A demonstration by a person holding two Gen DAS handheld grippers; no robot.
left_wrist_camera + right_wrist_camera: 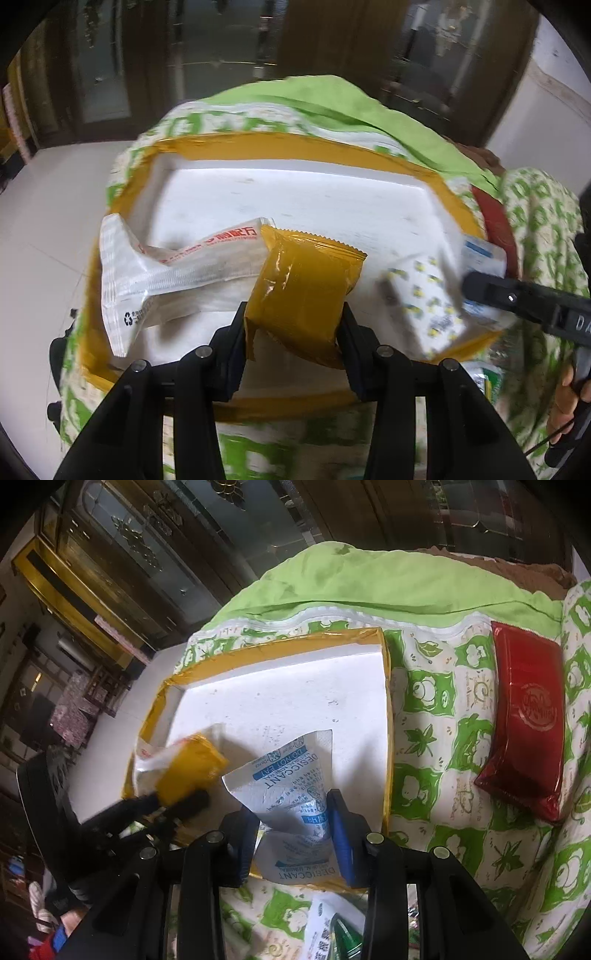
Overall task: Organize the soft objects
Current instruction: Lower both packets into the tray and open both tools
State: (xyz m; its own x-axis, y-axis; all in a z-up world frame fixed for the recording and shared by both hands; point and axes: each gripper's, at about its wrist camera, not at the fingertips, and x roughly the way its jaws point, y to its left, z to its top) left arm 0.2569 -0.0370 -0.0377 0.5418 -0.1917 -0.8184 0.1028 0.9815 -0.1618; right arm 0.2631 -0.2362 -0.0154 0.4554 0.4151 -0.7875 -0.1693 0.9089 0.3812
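— Two packets were up at once. What did each tong have?

— Left gripper [293,325] was pinching the yellow sachet [303,288] near its lower end, one finger [236,332] on each long side, with the upper crimped edge free and leaning over the white tray [295,192]. Right gripper [293,827] was pinching the desiccant packet [291,782] across its middle, so the paper bunched between the pads.

— Where were they over the tray?

— Both hung above its near half. A long white wrapper [155,273] already lay in the tray at the left, just beside the yellow sachet, possibly touching it. The tray itself sat on the green-patterned quilt [443,716].

— How did they look to handle?

— Light and limp, I judged. The yellow film was glossy and creased, likely slippery, so a hold across the filled body seemed safer than on the thin seal. The desiccant's paper skin crumpled easily; its loose fill would probably shift away from a pinch, and a hard squeeze might tear it.

— Anything left outside?

— A red pouch [528,723] lay on the quilt well to the right of the tray. It looked flat, shiny and fuller; taking it across its narrow width seemed best.
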